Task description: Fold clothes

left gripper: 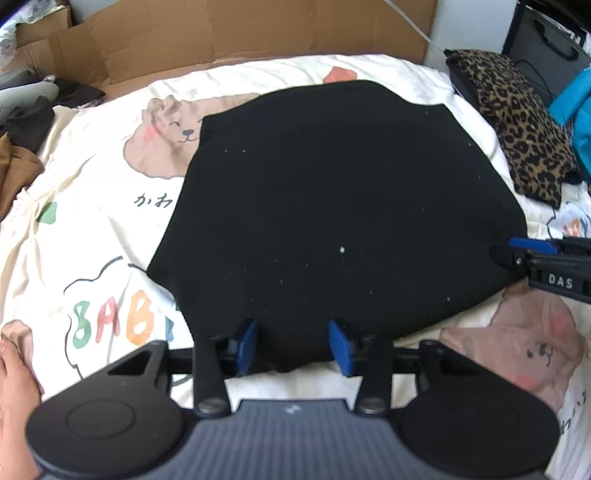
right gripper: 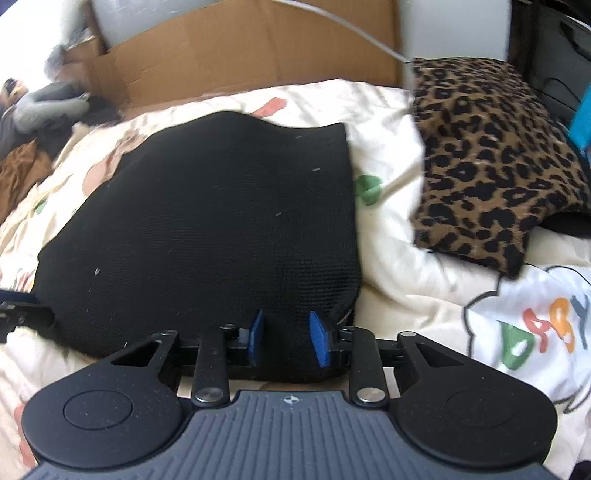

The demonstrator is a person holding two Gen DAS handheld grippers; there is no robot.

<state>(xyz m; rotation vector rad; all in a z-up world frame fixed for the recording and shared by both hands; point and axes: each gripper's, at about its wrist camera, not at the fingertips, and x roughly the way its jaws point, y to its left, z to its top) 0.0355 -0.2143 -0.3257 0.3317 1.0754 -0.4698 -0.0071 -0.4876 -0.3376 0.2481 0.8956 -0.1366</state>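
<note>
In the left wrist view, a black knit garment (left gripper: pixel 332 206), already folded into a broad flat shape, lies spread on a cream bedcover printed with cartoon bears and coloured letters (left gripper: pixel 92 229). The left gripper (left gripper: pixel 293 345) points down at the garment's near edge, its blue pads set narrowly apart with the black hem lying between them; the pads do not visibly pinch the cloth. At the right edge of the garment the right gripper (left gripper: pixel 532 247) reaches in from the side. A leopard-print folded cloth (left gripper: pixel 524 136) rests on the bed beyond the garment's right side, and flattened brown cardboard (left gripper: pixel 229 33) stands behind the bed. A bare hand (left gripper: pixel 14 376) shows at the lower left.

In the right wrist view, the right gripper (right gripper: pixel 286 339) sits over the near right corner of the black garment (right gripper: pixel 207 221), its blue pads narrowly spaced with the knit edge between them, not clearly squeezed. The leopard-print cloth (right gripper: pixel 491 162) lies to the right, well apart from the garment, on the bedcover (right gripper: pixel 391 229).
</note>
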